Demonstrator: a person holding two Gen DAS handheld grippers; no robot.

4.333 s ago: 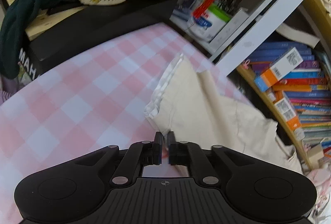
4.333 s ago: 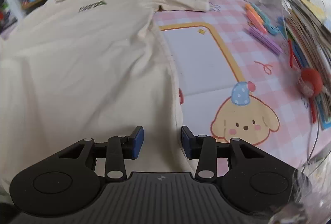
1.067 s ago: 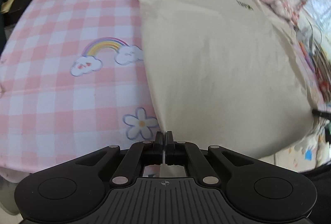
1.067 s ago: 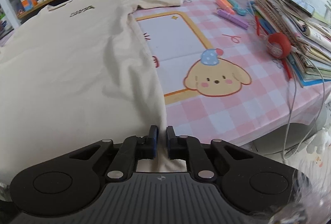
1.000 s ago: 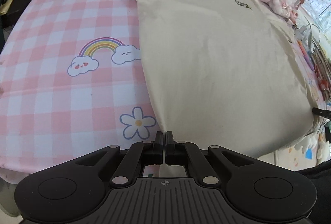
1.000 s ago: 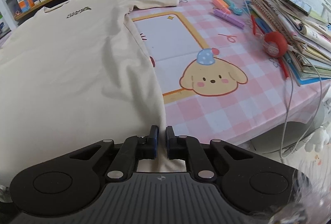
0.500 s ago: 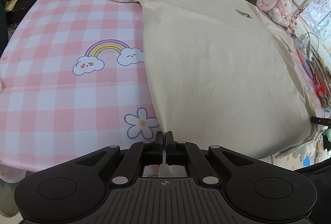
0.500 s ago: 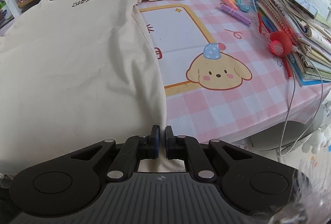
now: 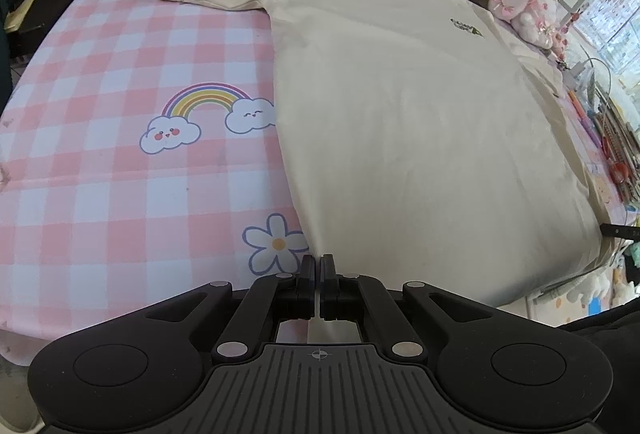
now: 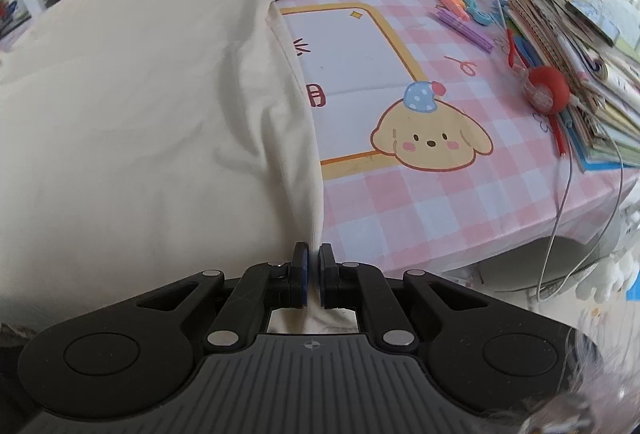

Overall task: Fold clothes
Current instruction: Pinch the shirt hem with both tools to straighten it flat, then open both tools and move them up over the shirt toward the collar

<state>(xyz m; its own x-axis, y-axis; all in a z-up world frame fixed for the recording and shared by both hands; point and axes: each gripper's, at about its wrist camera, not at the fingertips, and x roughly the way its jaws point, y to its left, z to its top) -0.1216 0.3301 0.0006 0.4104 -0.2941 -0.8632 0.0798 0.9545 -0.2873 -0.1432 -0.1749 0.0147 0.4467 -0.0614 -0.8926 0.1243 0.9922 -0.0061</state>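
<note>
I have the cream shirt (image 9: 400, 113) lying flat on the pink checked surface (image 9: 100, 173). My left tool (image 9: 318, 266) and right tool (image 10: 313, 258) each pinch a bottom corner. If I lift unevenly, the fold goes crooked or a corner slips out. Both tools tilt steeply down.

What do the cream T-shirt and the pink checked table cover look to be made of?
T-shirt: soft matte knit, probably cotton; it drapes and creases toward the right claw.
Table cover: looks like smooth printed sheet, maybe vinyl; lies flat with a straight fold crease. Hard to confirm.
</note>
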